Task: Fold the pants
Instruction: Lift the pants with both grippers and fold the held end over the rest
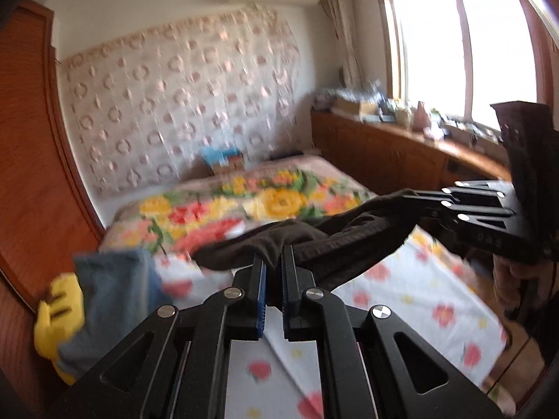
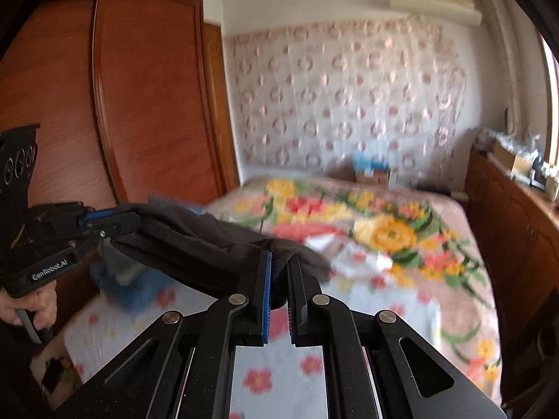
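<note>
Dark brown pants [image 1: 335, 241] hang lifted above the bed, stretched between my two grippers. In the left wrist view my left gripper [image 1: 274, 262] is shut on a bunch of the cloth, and my right gripper [image 1: 415, 197] comes in from the right, pinching the other end. In the right wrist view my right gripper [image 2: 279, 265] is shut on the pants [image 2: 195, 244], while my left gripper [image 2: 125, 220] grips them at the left, with a hand [image 2: 31, 307] on its handle. The lower part of the pants is hidden behind the fingers.
Below lies a bed with a white flowered sheet [image 1: 401, 289] and a bright floral blanket [image 2: 384, 230] farther back. Blue folded clothes [image 1: 111, 300] and a yellow item [image 1: 59, 317] sit at the left by a wooden wardrobe [image 2: 139, 104]. A cluttered wooden cabinet [image 1: 391, 146] runs under the window.
</note>
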A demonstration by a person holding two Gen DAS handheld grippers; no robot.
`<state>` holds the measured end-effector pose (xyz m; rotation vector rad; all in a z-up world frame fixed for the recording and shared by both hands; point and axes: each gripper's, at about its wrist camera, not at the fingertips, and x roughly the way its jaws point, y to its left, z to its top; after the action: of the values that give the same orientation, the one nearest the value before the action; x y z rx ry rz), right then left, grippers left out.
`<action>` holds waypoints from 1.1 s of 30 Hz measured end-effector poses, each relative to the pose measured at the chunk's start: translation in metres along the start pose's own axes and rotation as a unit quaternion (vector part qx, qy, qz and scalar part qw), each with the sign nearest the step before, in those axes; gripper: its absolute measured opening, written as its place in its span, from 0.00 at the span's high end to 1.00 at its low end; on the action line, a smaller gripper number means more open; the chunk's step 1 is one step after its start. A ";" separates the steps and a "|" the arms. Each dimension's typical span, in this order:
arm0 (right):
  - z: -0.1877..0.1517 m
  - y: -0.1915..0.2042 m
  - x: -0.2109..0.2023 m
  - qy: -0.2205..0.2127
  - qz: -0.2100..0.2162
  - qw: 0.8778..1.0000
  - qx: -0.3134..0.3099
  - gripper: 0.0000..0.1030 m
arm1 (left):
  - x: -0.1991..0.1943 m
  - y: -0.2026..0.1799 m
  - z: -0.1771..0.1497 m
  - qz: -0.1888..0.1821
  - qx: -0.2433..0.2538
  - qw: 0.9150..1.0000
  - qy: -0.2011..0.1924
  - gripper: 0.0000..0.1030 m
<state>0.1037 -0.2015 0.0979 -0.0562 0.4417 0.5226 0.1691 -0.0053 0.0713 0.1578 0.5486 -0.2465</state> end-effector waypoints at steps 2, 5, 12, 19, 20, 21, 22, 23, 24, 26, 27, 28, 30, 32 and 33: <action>-0.021 0.006 0.011 0.019 -0.002 1.000 -0.013 0.93 | 0.007 -0.006 -0.020 -0.005 0.002 1.000 0.022 0.92; -0.047 0.012 0.026 0.057 0.007 0.998 -0.010 0.93 | 0.015 -0.013 -0.049 -0.012 0.002 0.999 0.050 0.92; -0.058 0.016 0.022 0.081 0.030 0.996 0.003 0.93 | -0.005 -0.026 -0.079 -0.032 -0.010 0.998 0.057 0.92; -0.080 0.005 -0.002 0.101 0.050 0.994 0.012 0.93 | -0.013 -0.033 -0.125 -0.045 -0.024 0.996 0.080 0.92; -0.082 0.004 -0.003 0.105 0.051 0.993 0.012 0.93 | -0.013 -0.033 -0.130 -0.046 -0.029 0.995 0.084 0.92; -0.085 0.006 -0.004 0.109 0.053 0.993 0.011 0.93 | -0.013 -0.034 -0.136 -0.047 -0.033 0.994 0.088 0.92; -0.086 0.005 -0.004 0.113 0.054 0.992 0.011 0.93 | -0.012 -0.035 -0.142 -0.048 -0.037 0.994 0.093 0.92; -0.088 0.005 -0.003 0.117 0.054 0.992 0.011 0.93 | -0.012 -0.035 -0.145 -0.048 -0.040 0.994 0.095 0.92; -0.089 0.005 -0.002 0.121 0.054 0.991 0.011 0.93 | -0.013 -0.036 -0.150 -0.049 -0.045 0.993 0.098 0.92; -0.087 0.006 -0.001 0.124 0.054 0.991 0.012 0.93 | -0.014 -0.037 -0.155 -0.049 -0.052 0.992 0.101 0.92; -0.088 0.006 -0.002 0.125 0.054 0.991 0.015 0.93 | -0.014 -0.036 -0.157 -0.049 -0.056 0.992 0.101 0.92; -0.088 0.006 -0.002 0.126 0.053 0.991 0.016 0.93 | -0.016 -0.037 -0.160 -0.049 -0.059 0.992 0.101 0.92; -0.090 0.007 -0.004 0.126 0.052 0.991 0.018 0.93 | -0.019 -0.037 -0.164 -0.046 -0.062 0.992 0.101 0.92; -0.090 0.008 -0.003 0.126 0.052 0.990 0.019 0.93 | -0.020 -0.038 -0.167 -0.046 -0.066 0.991 0.103 0.92; -0.091 0.008 -0.004 0.126 0.052 0.990 0.019 0.93 | -0.021 -0.038 -0.169 -0.046 -0.070 0.991 0.104 0.92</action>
<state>0.0606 -0.2114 0.0180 -0.0631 0.7053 0.6121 0.0578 -0.0017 -0.0627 0.0222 0.7799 -0.2821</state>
